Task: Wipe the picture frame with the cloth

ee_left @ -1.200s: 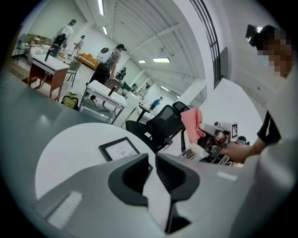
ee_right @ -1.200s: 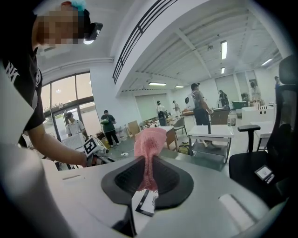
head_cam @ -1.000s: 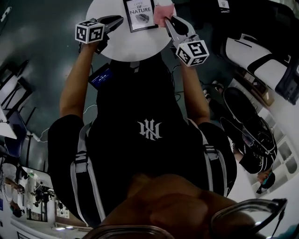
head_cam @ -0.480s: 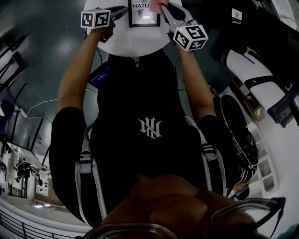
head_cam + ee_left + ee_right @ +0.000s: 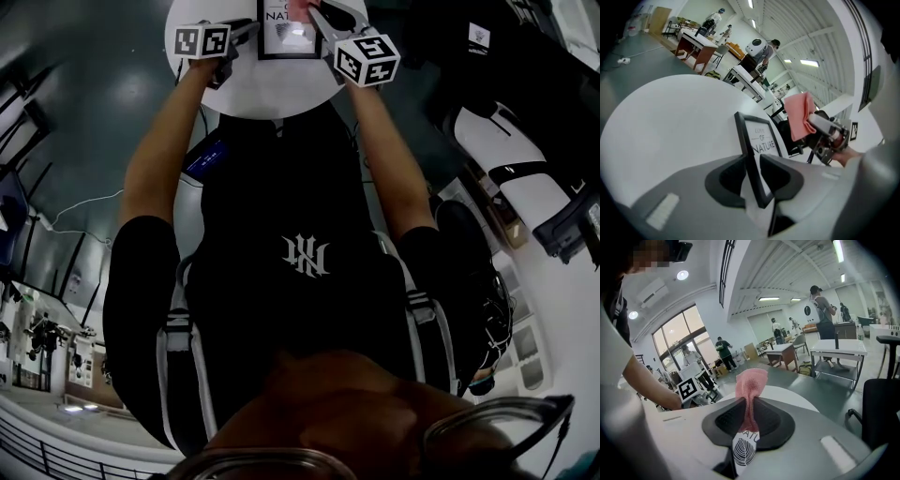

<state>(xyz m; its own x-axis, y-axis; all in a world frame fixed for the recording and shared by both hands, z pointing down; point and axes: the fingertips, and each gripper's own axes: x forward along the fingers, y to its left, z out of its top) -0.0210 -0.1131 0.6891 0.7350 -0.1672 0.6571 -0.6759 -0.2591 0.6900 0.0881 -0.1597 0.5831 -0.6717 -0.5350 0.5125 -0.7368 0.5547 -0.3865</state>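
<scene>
While left gripper clamps frame, right gripper pinches cloth.

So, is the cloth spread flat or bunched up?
Bunched up: the right gripper pinches the cloth into a narrow strip between its jaws, a crumpled tuft sticking out beyond.
</scene>
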